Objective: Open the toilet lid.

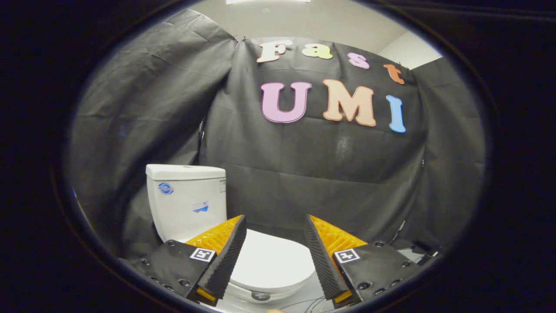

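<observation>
- Your claw (275,237) is spread wide with nothing between its fingers, likely so it can reach the lid's edge.
- The white, glossy, rounded plastic toilet lid (271,265) lies flat and closed, showing in the gap between and just beyond the fingers.
- The white ceramic cistern (186,200) stands upright behind the lid, against the black cloth wall (304,174).
- The lid is not yet lifted.

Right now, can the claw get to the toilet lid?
Probably yes. The claw is open, and the closed toilet lid lies just ahead between its fingers with nothing in between. The tank stands behind it, out of the way.
</observation>
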`<state>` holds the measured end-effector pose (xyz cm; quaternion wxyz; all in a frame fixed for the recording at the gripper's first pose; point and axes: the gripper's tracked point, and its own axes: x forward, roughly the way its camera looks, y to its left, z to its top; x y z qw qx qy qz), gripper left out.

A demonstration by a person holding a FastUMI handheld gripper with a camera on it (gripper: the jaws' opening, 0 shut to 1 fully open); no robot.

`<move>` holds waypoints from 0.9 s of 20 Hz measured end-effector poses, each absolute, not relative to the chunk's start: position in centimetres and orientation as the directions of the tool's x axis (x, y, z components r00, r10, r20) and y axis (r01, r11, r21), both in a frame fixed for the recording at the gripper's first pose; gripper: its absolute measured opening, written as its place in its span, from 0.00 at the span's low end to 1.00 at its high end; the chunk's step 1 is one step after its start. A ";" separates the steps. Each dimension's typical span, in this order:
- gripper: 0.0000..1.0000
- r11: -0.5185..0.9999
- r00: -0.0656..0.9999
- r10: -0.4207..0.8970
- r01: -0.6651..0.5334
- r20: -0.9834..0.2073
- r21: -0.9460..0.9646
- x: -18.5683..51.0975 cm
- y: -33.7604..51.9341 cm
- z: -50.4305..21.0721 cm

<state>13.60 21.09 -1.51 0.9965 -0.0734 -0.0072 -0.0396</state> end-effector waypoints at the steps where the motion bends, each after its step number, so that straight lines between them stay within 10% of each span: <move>1: 0.84 0.986 0.997 -0.077 0.078 0.011 -0.148 13.3 21.4 -1.9; 18: 0.84 0.995 0.998 -0.062 0.064 0.024 -0.072 13.4 22.3 -2.3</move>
